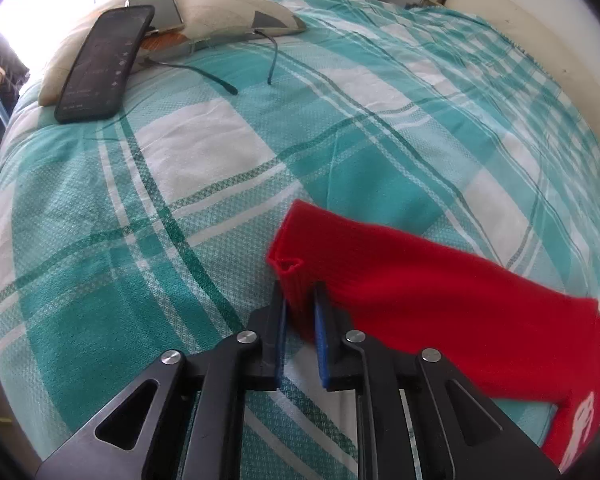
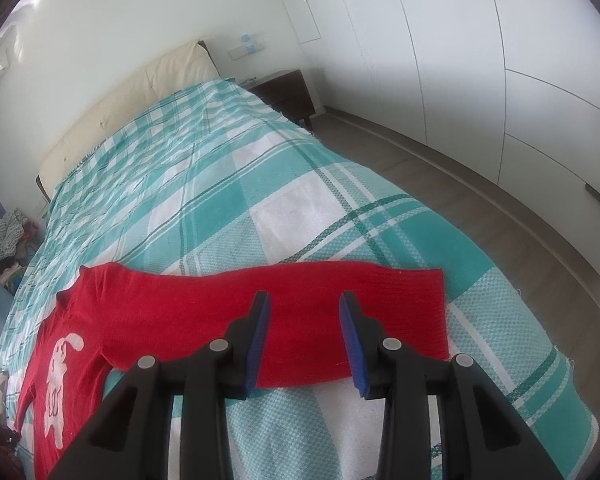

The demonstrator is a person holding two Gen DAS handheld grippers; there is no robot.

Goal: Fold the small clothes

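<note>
With the red sweater (image 2: 204, 312) spread on the bed (image 2: 300, 216), the left tongs (image 1: 300, 304) stand slightly parted around a sleeve cuff and the right tongs (image 2: 304, 312) spread over the other sleeve, so pinching comes next.

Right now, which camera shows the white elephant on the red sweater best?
The right wrist view: the elephant shows whole on the red sweater. The left wrist view catches only a white scrap of it at the frame's edge.

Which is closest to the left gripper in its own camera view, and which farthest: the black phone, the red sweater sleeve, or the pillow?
From the left gripper:
1. Red sweater sleeve, its cuff between the fingers.
2. Black phone, far upper left, leaning on the pillow.
3. Pillow, just behind the phone at the top.
</note>
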